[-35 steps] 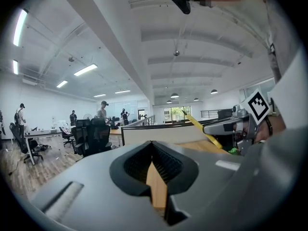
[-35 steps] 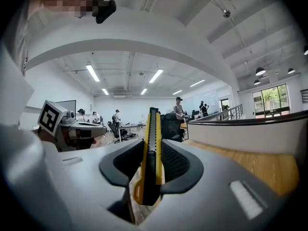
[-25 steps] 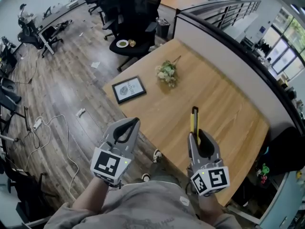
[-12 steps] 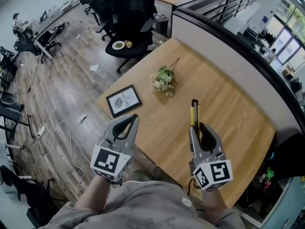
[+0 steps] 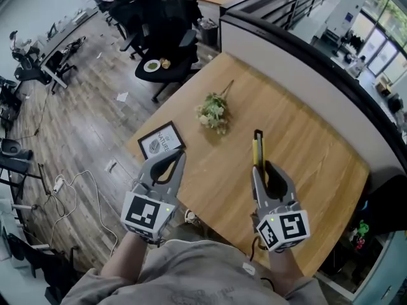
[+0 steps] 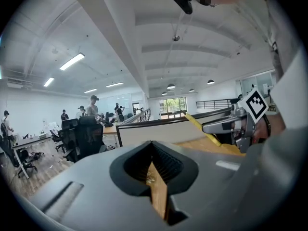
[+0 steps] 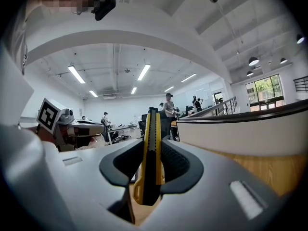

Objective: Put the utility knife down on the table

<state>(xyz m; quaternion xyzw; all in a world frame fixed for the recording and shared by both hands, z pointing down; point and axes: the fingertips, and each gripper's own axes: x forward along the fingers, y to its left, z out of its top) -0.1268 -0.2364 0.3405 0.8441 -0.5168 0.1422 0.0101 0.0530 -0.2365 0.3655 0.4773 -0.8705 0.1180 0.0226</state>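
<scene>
Two grippers over the table's [image 5: 305,145] near edge: your right gripper [image 5: 261,170] clamps the utility knife [image 5: 257,148], left gripper [image 5: 179,155] closed, empty.

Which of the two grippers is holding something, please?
The right gripper: its jaws are clamped on a yellow-and-black knife that points forward over the table. The left gripper has its jaws together on nothing.

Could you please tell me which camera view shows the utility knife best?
The right gripper view: the utility knife fills the middle, clamped between the right tongs' jaws. The head view shows it from above, poking out ahead of those tongs over the table. The left gripper view catches only a thin yellow strip at the right.
</scene>
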